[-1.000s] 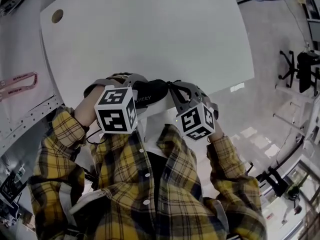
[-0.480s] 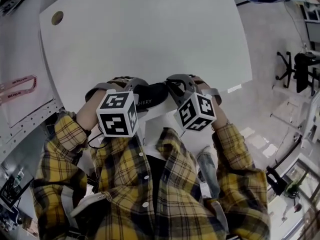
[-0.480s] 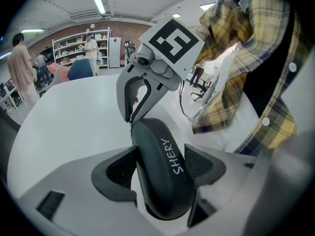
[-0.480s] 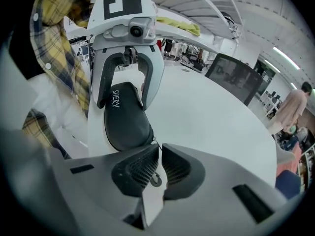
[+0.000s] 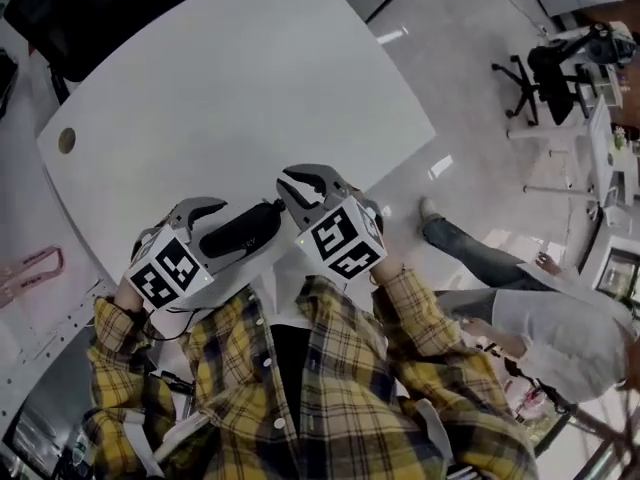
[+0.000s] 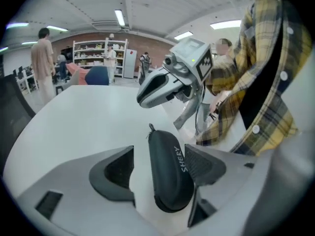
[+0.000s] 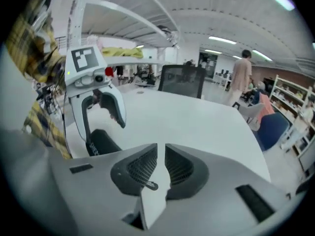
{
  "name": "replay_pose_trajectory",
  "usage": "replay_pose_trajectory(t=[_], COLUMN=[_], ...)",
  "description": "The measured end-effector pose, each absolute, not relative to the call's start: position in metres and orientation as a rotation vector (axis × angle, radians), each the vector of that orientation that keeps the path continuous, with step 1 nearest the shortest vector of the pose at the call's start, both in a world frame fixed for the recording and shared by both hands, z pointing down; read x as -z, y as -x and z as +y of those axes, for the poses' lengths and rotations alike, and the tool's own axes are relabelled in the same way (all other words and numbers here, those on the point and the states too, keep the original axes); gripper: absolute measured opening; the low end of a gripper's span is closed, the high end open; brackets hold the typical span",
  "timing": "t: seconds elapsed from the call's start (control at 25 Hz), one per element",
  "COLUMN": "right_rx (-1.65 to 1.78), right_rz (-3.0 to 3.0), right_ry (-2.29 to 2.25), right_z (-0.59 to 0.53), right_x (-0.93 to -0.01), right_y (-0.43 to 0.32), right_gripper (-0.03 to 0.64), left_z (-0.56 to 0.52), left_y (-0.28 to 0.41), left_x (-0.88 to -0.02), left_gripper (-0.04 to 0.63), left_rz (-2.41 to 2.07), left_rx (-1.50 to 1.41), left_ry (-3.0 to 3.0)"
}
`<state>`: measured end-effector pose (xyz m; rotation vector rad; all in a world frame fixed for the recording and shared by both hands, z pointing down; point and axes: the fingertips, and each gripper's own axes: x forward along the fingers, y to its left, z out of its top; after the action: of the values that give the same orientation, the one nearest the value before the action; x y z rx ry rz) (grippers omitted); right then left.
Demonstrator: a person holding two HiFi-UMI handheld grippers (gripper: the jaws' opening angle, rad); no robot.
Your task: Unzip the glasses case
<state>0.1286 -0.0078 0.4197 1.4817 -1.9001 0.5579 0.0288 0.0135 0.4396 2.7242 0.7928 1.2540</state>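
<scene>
A black zipped glasses case point(image 5: 240, 230) lies near the front edge of the white table point(image 5: 250, 88). It sits between the jaws of my left gripper point(image 6: 160, 167), which is open. The case point(image 6: 170, 176) leans on the right pad, and a strip of table shows between it and the left pad. Its zipper pull point(image 6: 151, 128) sticks out at the far end. My right gripper point(image 5: 305, 180) hovers just past that end, apart from the case. In the right gripper view its jaws point(image 7: 161, 163) are shut with nothing between them, and the case point(image 7: 101, 142) lies off to the left.
The table has a round cable hole point(image 5: 66, 140) at its left side. A black chair point(image 5: 90, 8) stands behind the table. On the floor to the right are a person's leg point(image 5: 455, 240) and an office chair point(image 5: 545, 68).
The head view has swung, so the table now sits diagonally. My right gripper has come off the case's end and risen slightly. The left gripper stays around the case.
</scene>
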Motion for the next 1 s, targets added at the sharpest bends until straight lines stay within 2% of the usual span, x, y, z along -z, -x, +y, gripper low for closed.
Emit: replay_pose_trajectory(t=[0.2, 0.32, 0.44, 0.6, 0.8, 1.0], right_rx=[-0.638, -0.613, -0.549, -0.470, -0.388, -0.332], right_rz=[-1.978, -2.041, -2.082, -2.165, -2.254, -2.323], right_ry=[-1.911, -2.026, -2.062, -2.045, -1.991, -1.910], right_z=[-0.012, -0.021, -0.028, -0.038, -0.048, -0.056], right_x=[-0.350, -0.313, -0.282, -0.251, -0.221, -0.203], right_y=[-0.153, -0.154, -0.153, -0.143, -0.123, -0.102], right_gripper=[0.026, 0.026, 0.024, 0.010, 0.000, -0.002], left_z=[-0.010, -0.030, -0.042, -0.055, -0.060, -0.068], left_y=[-0.060, -0.071, -0.080, -0.082, -0.069, -0.052], left_x=[-0.362, -0.312, -0.271, -0.234, -0.207, -0.191], left_gripper=[0.314, 0.242, 0.202, 0.101, 0.026, 0.009], left_rz=[0.421, 0.190, 0.008, -0.185, -0.353, -0.485], left_rx=[-0.782, -0.505, -0.312, -0.186, -0.116, -0.092], left_ry=[-2.740, -2.740, -2.748, -2.794, -2.821, -2.828])
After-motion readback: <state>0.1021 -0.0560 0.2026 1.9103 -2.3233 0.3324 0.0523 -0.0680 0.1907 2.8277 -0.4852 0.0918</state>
